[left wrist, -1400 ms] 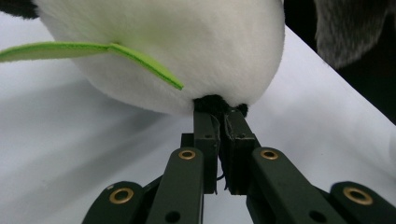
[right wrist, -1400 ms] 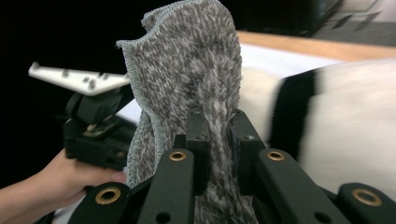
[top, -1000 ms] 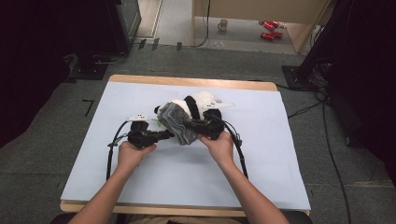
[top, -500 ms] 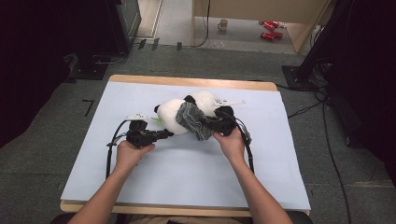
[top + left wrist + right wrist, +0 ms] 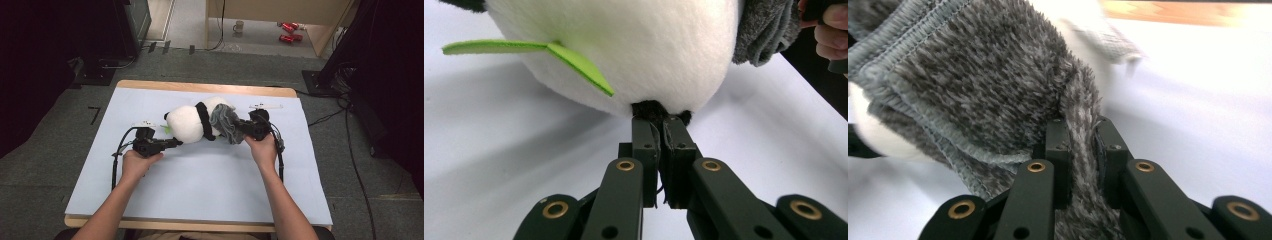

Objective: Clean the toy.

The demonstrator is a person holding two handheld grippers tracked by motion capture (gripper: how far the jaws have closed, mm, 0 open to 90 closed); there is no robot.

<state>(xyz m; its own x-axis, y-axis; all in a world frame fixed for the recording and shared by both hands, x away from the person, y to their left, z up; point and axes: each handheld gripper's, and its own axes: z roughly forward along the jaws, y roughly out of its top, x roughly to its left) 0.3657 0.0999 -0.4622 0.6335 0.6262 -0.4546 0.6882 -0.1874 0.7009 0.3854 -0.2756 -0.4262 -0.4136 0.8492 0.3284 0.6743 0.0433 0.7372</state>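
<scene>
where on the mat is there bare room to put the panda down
The near half of the pale mat, between the two forearms and the front edge, is bare. So is the far left corner beyond the left gripper. The middle is crowded: the plush panda and grey fleece cloth lie there, with the right gripper and a small white strip at far right.

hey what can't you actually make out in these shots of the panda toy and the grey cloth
- Panda toy: face hidden, turned away, high view.
- Black bit pinched by left gripper: which part unclear, jaws cover it.
- Grey cloth: whether garment or loose cloth unclear, bunched up.
- White item behind cloth: blurred, right gripper view.
</scene>
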